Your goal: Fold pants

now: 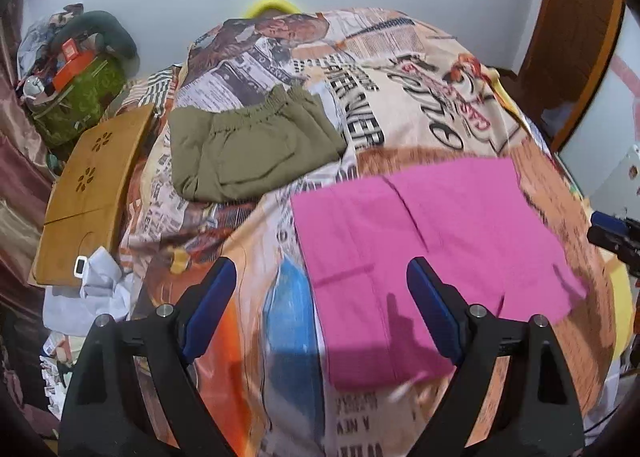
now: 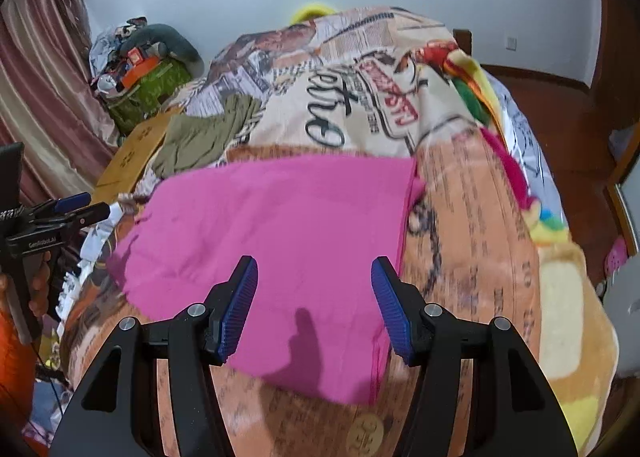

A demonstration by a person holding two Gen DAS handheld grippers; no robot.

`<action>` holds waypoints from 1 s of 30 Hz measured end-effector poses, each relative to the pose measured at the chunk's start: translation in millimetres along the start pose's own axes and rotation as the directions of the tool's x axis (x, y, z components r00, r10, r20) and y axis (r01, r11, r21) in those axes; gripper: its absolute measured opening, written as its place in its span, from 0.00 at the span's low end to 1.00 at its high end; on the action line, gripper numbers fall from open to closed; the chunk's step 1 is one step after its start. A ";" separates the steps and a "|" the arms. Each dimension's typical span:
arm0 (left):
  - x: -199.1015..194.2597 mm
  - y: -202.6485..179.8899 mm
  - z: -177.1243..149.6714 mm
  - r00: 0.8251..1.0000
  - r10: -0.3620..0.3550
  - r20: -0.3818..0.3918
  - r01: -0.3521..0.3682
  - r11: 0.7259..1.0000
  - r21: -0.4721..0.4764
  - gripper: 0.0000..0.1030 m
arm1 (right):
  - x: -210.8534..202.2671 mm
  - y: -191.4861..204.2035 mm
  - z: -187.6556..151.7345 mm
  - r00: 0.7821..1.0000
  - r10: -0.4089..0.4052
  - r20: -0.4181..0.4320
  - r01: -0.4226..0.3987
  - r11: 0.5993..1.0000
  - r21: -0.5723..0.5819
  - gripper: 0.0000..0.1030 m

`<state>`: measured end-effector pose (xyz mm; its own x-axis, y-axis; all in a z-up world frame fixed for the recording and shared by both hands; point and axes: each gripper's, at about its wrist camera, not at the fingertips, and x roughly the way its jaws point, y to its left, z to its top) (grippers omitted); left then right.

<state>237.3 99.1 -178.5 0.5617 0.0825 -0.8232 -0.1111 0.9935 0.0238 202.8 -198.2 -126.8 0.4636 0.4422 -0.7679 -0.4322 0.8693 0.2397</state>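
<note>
Over pink pants (image 1: pixel 420 249) | both hand-held grippers tilted down, jaws apart, empty

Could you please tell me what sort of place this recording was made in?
Most likely a home bedroom: a bed under a newspaper-print bedspread, pink pants and olive shorts lying on it, and curtains beside a cluttered corner.

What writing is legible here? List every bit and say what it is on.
"GenRobot.AI": side of the left gripper.
"EVER": big black letters on the printed bedspread.
"CLASSIC", probably: red stamp print on the same bedspread.
Newsprint columns elsewhere on it: too small and blurred to read.
</note>
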 end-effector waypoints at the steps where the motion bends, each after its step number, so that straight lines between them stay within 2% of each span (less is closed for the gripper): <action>1: 2.3 0.8 4.0 1.000 0.003 0.003 -0.003 1.000 -0.003 0.85 | 1.0 -0.1 2.7 1.000 -0.003 0.005 0.003 1.000 -0.003 0.54; 9: 40.7 3.0 24.8 0.999 0.032 -0.034 -0.032 0.999 0.006 0.85 | 24.8 -17.4 26.4 1.000 -0.023 0.018 0.022 1.000 0.013 0.54; 19: 101.8 13.8 34.1 0.991 0.038 -0.131 -0.040 0.999 -0.015 0.85 | 78.2 -59.3 52.4 0.997 -0.065 -0.032 0.067 0.996 0.067 0.54; 25: 123.6 22.1 38.3 0.987 -0.012 -0.160 0.002 0.998 -0.062 0.85 | 111.4 -83.1 58.6 0.995 -0.072 -0.072 0.080 0.991 0.108 0.54; 26: 125.2 22.5 37.9 0.987 -0.019 -0.161 0.009 0.998 -0.064 0.84 | 116.1 -85.8 59.0 0.994 -0.072 -0.080 0.081 0.990 0.112 0.54; 30: 130.1 18.5 35.4 0.985 -0.045 -0.168 0.037 0.998 -0.053 0.66 | 133.4 -91.4 57.0 0.993 -0.040 -0.111 0.054 0.990 0.129 0.52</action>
<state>337.4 131.0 -265.1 0.4200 0.0233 -0.9072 -0.1333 0.9904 -0.0363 348.3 -206.1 -217.3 0.3915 0.3799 -0.8381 -0.3029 0.9133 0.2725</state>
